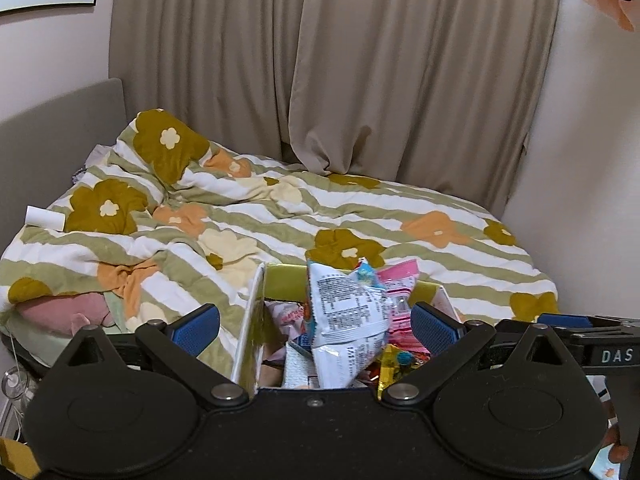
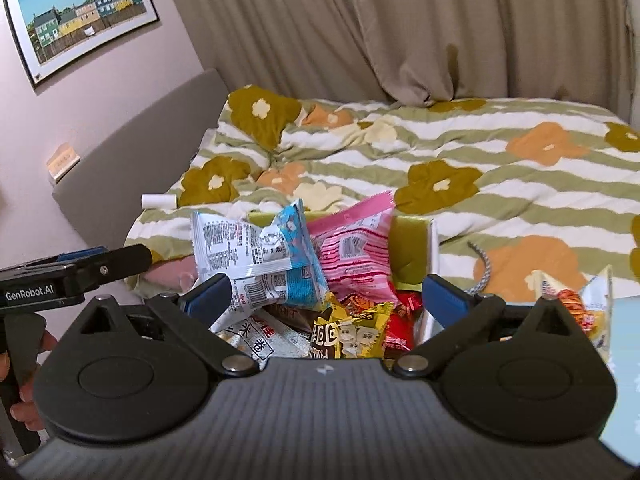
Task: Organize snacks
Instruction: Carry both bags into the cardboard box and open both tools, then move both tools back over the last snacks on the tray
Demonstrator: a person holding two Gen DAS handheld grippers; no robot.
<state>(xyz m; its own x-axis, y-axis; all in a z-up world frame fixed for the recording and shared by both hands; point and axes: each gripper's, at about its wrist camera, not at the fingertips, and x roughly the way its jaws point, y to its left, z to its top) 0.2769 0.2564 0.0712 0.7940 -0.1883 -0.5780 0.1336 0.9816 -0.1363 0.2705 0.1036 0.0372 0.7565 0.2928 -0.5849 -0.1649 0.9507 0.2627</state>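
An open box, white outside and green inside, stands at the near edge of the bed and is crammed with snack packets. A white-and-blue packet and a pink packet stick up out of it, above a yellow packet and a red one. My right gripper hangs open over the box, touching nothing. My left gripper is open too, its pads either side of the white-and-blue packet without pressing it. Another orange-printed packet lies outside the box on the right.
The bed carries a rumpled flowered duvet with a white tube near the grey headboard. Beige curtains hang behind. A braided cable lies right of the box, and a pink cushion sits at the bed's left edge.
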